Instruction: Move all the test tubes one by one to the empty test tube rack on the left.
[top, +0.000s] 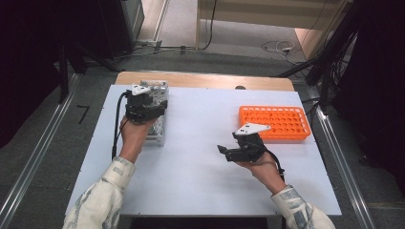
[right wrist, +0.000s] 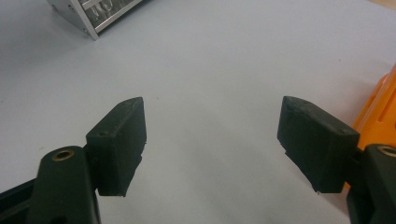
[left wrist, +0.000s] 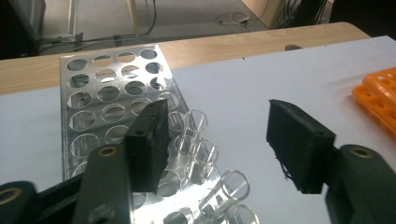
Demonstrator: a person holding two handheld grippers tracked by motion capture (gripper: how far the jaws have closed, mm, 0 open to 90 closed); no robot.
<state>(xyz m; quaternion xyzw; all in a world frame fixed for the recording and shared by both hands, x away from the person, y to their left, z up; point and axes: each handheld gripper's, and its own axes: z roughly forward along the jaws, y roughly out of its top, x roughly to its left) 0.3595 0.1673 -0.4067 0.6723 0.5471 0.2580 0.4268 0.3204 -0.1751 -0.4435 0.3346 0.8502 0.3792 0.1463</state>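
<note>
A metal tube rack (top: 157,135) stands at the left of the white table top (top: 200,167). My left gripper (top: 149,99) hovers over it, held in a person's left hand. In the left gripper view the rack (left wrist: 107,98) lies below the left gripper (left wrist: 219,135), whose jaws are open. Several clear glass tubes (left wrist: 201,149) stand in the rack's near holes, under and between the jaws, and no pad touches them. My right gripper (top: 223,151) is held low at centre right, pointing left. The right gripper (right wrist: 212,135) is open over bare table.
An orange tube rack (top: 279,121) with vacant holes lies at the right rear of the table, just behind the right hand; its edge (right wrist: 378,107) shows beside the right jaw. A wooden strip (top: 205,80) runs along the far edge. Cables lie on the floor beyond.
</note>
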